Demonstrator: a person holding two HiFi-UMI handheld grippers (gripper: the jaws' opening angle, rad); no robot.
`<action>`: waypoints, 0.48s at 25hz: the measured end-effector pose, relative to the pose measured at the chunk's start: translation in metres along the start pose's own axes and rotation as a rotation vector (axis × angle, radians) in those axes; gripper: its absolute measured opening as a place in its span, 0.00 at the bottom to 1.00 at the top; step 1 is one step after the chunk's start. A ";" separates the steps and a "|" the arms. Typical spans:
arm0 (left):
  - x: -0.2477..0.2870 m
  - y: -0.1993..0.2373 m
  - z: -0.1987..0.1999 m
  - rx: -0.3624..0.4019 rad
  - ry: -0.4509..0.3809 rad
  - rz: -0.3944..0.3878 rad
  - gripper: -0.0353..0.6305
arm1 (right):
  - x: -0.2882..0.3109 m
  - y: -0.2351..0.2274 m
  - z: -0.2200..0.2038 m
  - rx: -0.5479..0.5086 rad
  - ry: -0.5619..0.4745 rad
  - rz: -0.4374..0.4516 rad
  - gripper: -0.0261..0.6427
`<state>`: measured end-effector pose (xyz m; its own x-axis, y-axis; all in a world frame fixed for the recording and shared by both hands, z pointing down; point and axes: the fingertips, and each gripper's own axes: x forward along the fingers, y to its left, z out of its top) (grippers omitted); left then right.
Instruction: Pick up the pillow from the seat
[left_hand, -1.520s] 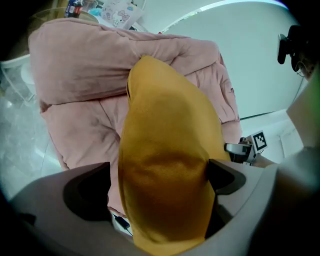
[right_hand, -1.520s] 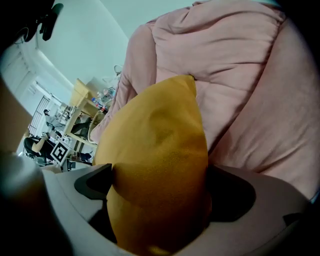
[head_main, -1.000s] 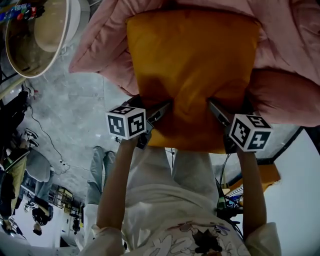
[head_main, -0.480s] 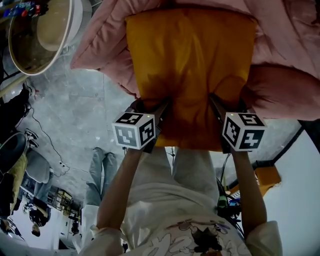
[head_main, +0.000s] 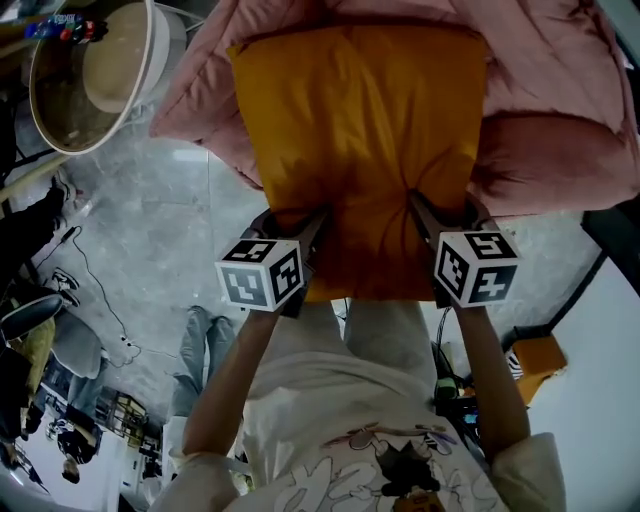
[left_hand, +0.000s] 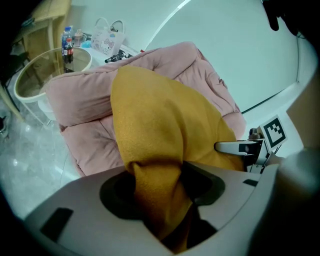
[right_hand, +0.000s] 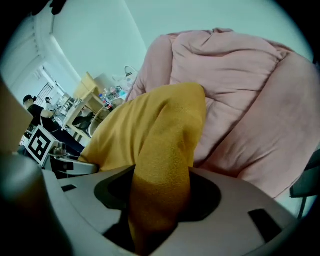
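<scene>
As the person's bare forearms reach forward, both tools are at the near edge of the orange pillow (head_main: 360, 130). The left tongs (head_main: 297, 222) are clamped on that edge, with a fold of orange fabric bunched tight between the jaws. The right tongs (head_main: 445, 212) are closing on the same edge further right, and a thick roll of fabric is squeezed between those jaws too. The two grips sit well apart, each a little in from its corner. Beyond them the pillow lies across the pink padded seat (head_main: 560, 100), its far edge up against the puffy backrest. Further off to the left, on the grey floor (head_main: 150, 230), stands a round glass-topped desk (head_main: 50, 105) with bottles (left_hand: 67, 47) on it, and a small pale bag (left_hand: 107, 37) sits just past them.
</scene>
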<state>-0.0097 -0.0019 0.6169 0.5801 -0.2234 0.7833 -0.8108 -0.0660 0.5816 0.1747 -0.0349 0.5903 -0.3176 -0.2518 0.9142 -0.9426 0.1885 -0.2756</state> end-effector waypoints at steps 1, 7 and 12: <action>-0.006 -0.005 0.000 0.007 -0.008 0.008 0.41 | -0.007 0.002 0.000 0.001 -0.010 0.003 0.42; -0.041 -0.033 -0.007 0.029 -0.043 0.003 0.41 | -0.054 0.014 -0.004 -0.009 -0.059 -0.002 0.42; -0.059 -0.041 0.011 0.050 -0.082 0.006 0.41 | -0.070 0.022 0.013 -0.011 -0.105 0.006 0.42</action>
<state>-0.0113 0.0036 0.5444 0.5687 -0.3031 0.7647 -0.8182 -0.1126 0.5639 0.1751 -0.0252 0.5171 -0.3331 -0.3488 0.8760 -0.9396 0.2005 -0.2774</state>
